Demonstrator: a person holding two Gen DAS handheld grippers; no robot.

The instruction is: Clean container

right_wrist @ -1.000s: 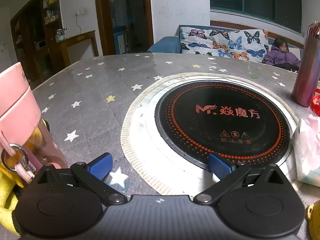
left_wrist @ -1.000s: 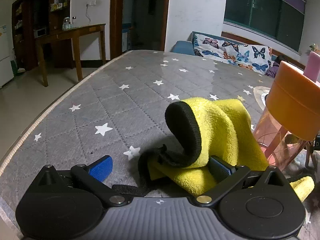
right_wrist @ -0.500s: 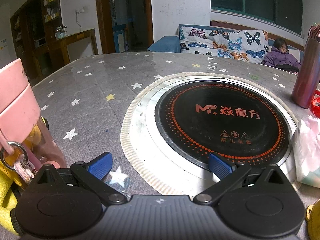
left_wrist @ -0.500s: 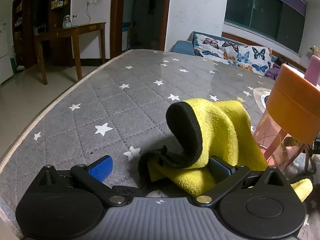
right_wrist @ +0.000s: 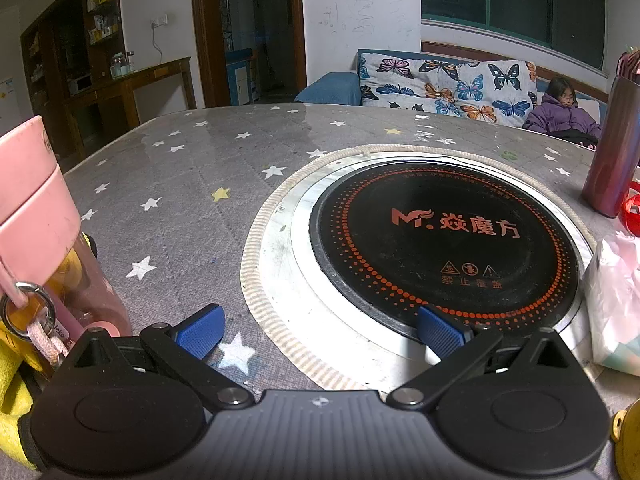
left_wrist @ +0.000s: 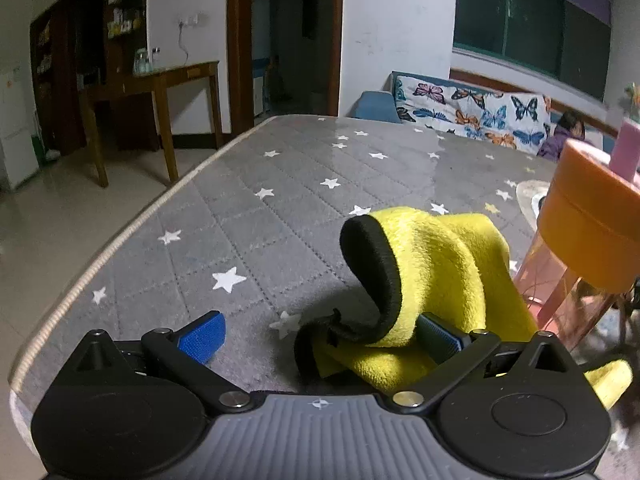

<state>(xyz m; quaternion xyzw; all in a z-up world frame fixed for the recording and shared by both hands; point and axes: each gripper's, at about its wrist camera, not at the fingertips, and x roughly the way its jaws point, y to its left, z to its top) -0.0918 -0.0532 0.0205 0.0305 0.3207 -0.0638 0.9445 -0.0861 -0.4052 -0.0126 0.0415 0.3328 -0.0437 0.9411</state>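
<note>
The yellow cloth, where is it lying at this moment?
In the left wrist view the yellow cloth lies bunched on the star-patterned table, right of centre, beside the pink container and against the right finger of the open left tongs.

Both views sit low, just above the grey star-patterned quilted bench [left_wrist: 248, 216], each looking forward along its own claw toward the far wall with its doorway and the butterfly-print sofa. The left wrist view faces the bench's left edge, with the crumpled yellow black-edged cloth [left_wrist: 440, 264] very near its lens and the transparent pink bottle with a pink lid [left_wrist: 588, 248] at its right margin. The right wrist view faces the round black induction hob [right_wrist: 444, 236]; the same bottle [right_wrist: 36, 208] and cloth [right_wrist: 12, 396] fill its left margin.
</note>
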